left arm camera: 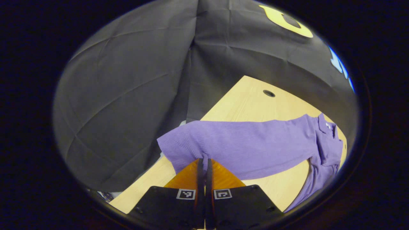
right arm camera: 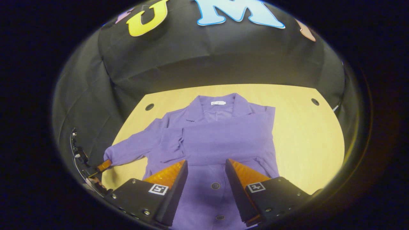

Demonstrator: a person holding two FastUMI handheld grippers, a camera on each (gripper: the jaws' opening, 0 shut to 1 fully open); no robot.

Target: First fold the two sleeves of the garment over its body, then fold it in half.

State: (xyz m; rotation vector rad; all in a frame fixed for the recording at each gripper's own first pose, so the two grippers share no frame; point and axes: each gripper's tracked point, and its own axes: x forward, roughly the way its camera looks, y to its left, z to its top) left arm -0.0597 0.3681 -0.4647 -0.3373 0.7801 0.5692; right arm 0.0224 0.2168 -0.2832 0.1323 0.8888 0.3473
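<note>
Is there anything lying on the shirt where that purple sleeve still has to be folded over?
Nothing visible. The left gripper is shut on the sleeve. The garment's body carries only the other sleeve, already folded across it. The right gripper hovers open over it.

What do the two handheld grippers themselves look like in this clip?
Both match: the left gripper and right gripper each have two wedge-shaped fingers tapering to a point, mounted on black blocks with visible screws. Each block carries a small square black-and-white marker. No cables or sleeves can be made out.
</note>
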